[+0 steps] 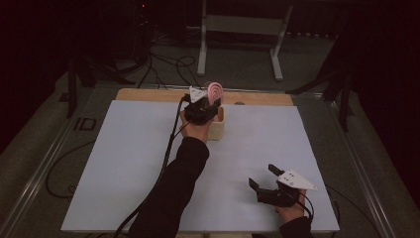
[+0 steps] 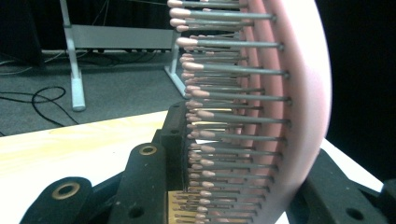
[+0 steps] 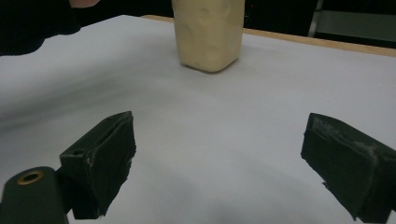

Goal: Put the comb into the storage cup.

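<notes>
A pink hairbrush (image 1: 215, 90) with grey, pink-tipped bristles stands upright in my left gripper (image 1: 207, 106), over a cream-coloured holder (image 1: 216, 130) near the table's far edge. In the left gripper view the brush head (image 2: 299, 93) sits between the two black jaws, which press on its bristle side and its back; my left gripper (image 2: 247, 161) is shut on it. My right gripper (image 1: 263, 175) rests low at the front right, open, with nothing between its fingers. In the right gripper view, the right gripper (image 3: 219, 140) faces the holder (image 3: 209, 32) across bare white table.
A white sheet (image 1: 124, 163) covers the table, with a wooden strip (image 1: 148, 95) along the far edge. A metal stand (image 1: 237, 25) and loose cables (image 1: 163, 64) lie on the floor beyond. A dark sleeve (image 3: 37, 23) shows in the right gripper view.
</notes>
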A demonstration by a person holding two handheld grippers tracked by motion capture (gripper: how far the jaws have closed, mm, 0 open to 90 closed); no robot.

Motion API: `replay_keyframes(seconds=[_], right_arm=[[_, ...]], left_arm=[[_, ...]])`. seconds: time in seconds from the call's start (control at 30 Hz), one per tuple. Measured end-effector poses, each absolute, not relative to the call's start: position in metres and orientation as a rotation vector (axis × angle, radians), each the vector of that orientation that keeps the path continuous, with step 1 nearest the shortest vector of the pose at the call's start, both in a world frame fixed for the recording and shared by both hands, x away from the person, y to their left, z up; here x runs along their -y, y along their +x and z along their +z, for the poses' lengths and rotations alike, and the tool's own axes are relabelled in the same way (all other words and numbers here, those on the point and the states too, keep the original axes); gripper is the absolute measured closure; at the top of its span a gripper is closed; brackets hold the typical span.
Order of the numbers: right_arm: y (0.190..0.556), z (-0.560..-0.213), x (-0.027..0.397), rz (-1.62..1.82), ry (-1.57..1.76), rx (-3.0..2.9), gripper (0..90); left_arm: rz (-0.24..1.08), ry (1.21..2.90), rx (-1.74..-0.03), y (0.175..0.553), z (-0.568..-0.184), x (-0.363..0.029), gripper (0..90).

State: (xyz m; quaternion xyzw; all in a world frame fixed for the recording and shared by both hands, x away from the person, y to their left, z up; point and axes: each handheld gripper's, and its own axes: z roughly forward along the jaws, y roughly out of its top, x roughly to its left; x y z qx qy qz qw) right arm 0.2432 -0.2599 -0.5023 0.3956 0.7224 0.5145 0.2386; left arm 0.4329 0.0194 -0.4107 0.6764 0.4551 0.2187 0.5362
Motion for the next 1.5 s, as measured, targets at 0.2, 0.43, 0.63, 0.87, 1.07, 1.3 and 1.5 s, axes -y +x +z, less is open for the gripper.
replay_keyframes(seconds=[0.2, 0.43, 0.63, 0.87, 1.07, 1.3, 1.5], right_arm=[[0.243, -0.502, 0.26, 1.409, 1.083, -1.978, 9.8], [0.243, -0.502, 0.26, 1.406, 1.082, -1.979, 9.8], [0.243, -0.503, 0.259, 1.407, 1.082, -1.981, 9.8], [0.243, -0.503, 0.259, 1.407, 1.082, -1.981, 9.8], [0.244, -0.503, 0.259, 1.407, 1.082, -1.982, 9.8], [0.244, -0.503, 0.259, 1.403, 1.082, -1.984, 9.8], [0.244, -0.503, 0.259, 1.401, 1.08, -1.986, 9.8]], left_arm=[[0.516, 1.609, -1.091, 0.432, -0.416, -0.019, 63.5], [0.507, 1.608, -1.107, 0.431, -0.423, -0.022, 63.7], [0.498, 1.608, -1.115, 0.431, -0.427, -0.024, 63.6], [0.498, 1.617, -1.115, 0.432, -0.428, -0.023, 63.5], [0.494, 1.619, -1.113, 0.432, -0.428, -0.022, 63.4], [0.489, 1.618, -1.116, 0.433, -0.428, -0.024, 63.3], [0.483, 1.622, -1.113, 0.435, -0.428, -0.026, 63.1]])
